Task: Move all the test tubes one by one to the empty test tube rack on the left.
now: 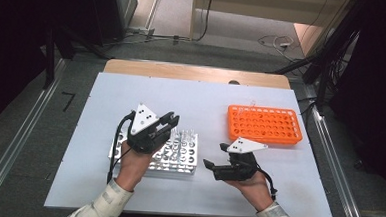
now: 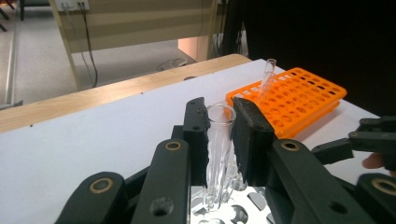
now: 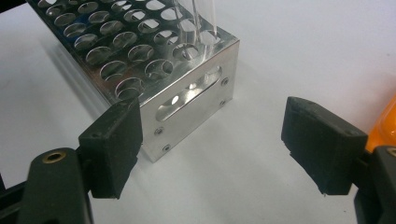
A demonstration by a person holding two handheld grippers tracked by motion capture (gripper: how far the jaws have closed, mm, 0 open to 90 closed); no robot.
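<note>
My left gripper (image 2: 220,122) is shut on a clear glass test tube (image 2: 218,154), which stands upright between the jaws. The tube's lower end reaches the top of a shiny metal tube rack (image 2: 250,205); whether it sits in a hole I cannot tell. In the high view the left gripper (image 1: 169,124) hovers over that metal rack (image 1: 183,164). A few clear tubes (image 1: 187,136) stand at the rack's far right corner. My right gripper (image 1: 213,155) is open and holds nothing, just right of the rack. Its jaws (image 3: 217,144) face the rack's end wall (image 3: 191,100).
An orange plastic tube rack (image 1: 264,125) lies at the right back of the white table top (image 1: 131,93). One clear tube (image 2: 267,79) leans in the orange rack's (image 2: 303,93) near corner. A wooden strip (image 1: 198,72) runs along the far table edge.
</note>
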